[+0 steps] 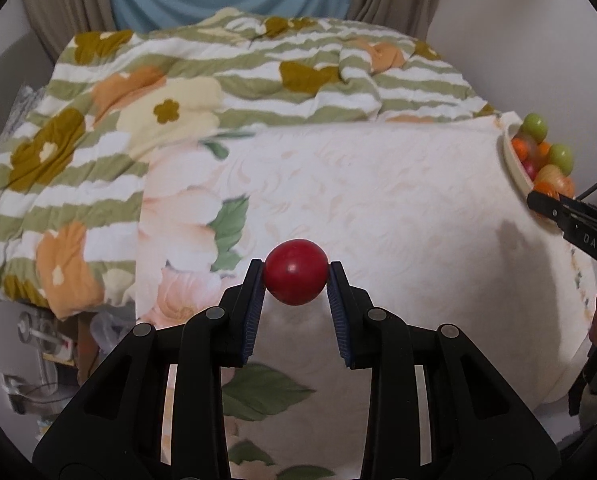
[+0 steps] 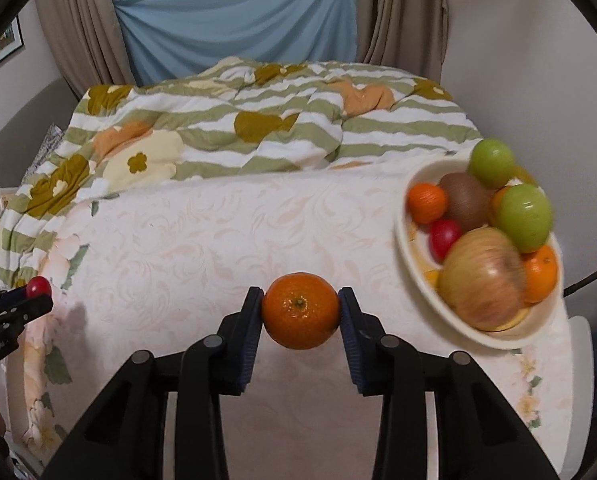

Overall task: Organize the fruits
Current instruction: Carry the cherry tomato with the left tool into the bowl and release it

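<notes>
Red fruit point(image 1: 295, 272): small, round, glossy, held above the floral tablecloth point(image 1: 378, 184). Mandarin point(image 2: 301, 310): orange, dimpled, stem scar facing the camera, also held above the cloth. Cream bowl point(image 2: 418, 280), at the table's right: green, orange, brown, red and striped fruits piled inside. Striped floral quilt point(image 2: 258, 120) behind. Left gripper point(image 1: 295, 276): pads clamped on the red fruit. Right gripper point(image 2: 301, 314): pads clamped on the mandarin.
</notes>
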